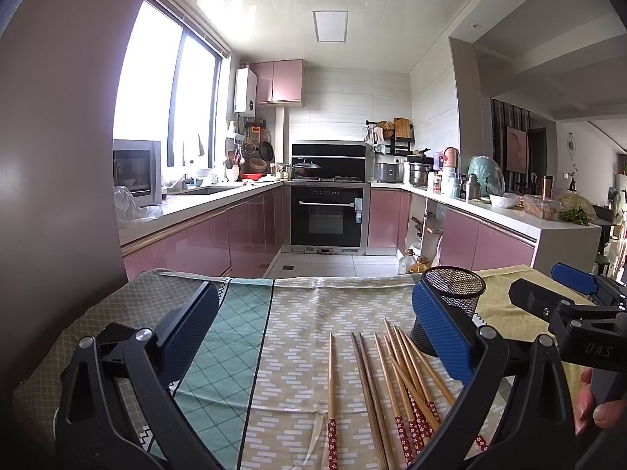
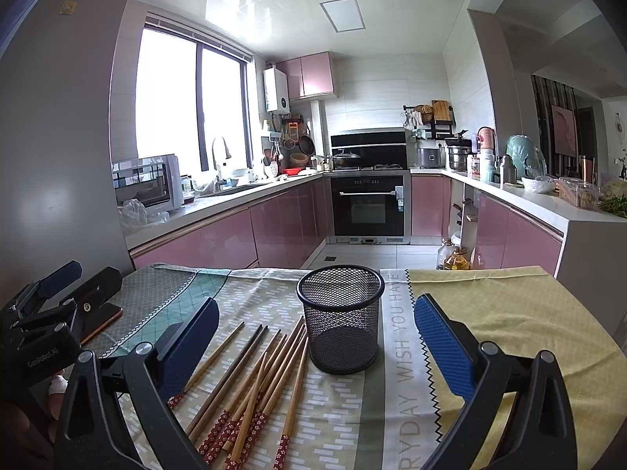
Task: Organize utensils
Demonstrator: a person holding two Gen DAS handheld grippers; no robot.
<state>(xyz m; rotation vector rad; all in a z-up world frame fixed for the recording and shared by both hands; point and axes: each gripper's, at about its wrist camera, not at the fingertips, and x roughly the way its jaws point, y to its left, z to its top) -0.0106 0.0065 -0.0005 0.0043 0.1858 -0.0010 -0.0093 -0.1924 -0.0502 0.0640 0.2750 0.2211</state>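
Both tools spread wide and empty, the right tool (image 2: 313, 348) alone shows the mesh cup (image 2: 340, 319) whole, chopsticks (image 2: 254, 387) at 7 o'clock; the left tool (image 1: 313, 337) half-hides it.

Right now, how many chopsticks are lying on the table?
About 9 chopsticks, all loose on the tablecloth left of the empty mesh holder; they overlap, so some may be hidden.

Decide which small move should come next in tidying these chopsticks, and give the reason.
Probably lower the open left gripper onto one of the chopsticks and close on it. All of them lie loose on the tablecloth, the mesh holder stands upright and empty beside them, and neither gripper holds anything.
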